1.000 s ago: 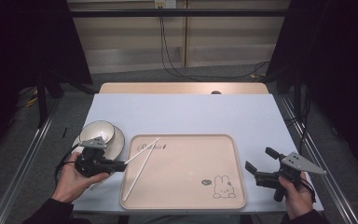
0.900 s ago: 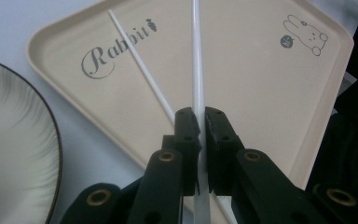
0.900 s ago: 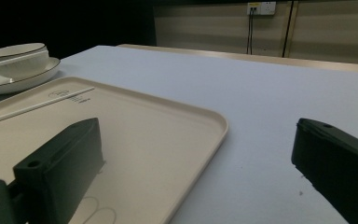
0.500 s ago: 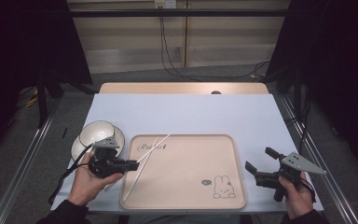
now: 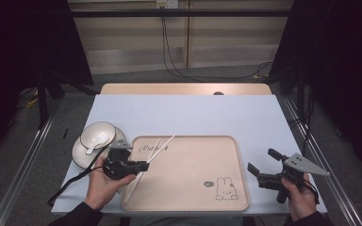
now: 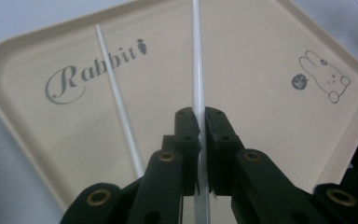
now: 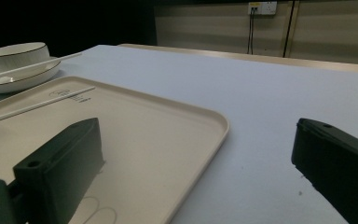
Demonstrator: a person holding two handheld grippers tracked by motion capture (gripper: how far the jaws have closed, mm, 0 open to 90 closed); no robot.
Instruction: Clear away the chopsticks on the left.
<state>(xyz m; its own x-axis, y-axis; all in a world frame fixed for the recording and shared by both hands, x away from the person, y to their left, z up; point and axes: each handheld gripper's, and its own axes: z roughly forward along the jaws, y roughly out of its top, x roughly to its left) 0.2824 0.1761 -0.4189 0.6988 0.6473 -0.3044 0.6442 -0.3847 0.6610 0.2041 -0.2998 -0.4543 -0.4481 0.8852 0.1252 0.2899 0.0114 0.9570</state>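
Chopstick (image 6: 197, 70) is pinched in the left gripper's (image 5: 143, 165) closed jaws above the tray (image 5: 226, 146), so lower it level beside its twin (image 6: 116, 93), while the right gripper (image 5: 259, 165) waits open-jawed.

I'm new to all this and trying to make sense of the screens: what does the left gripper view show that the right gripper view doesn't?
Left gripper view alone: the left tool shut on one white chopstick, held above the tray, and a rabbit drawing on the tray.

Right gripper view alone: the right tool with its jaws wide apart and nothing between them, a bowl on a plate, and the back wall.

Both: the beige tray and a second chopstick lying near its "Rabbit" lettering.
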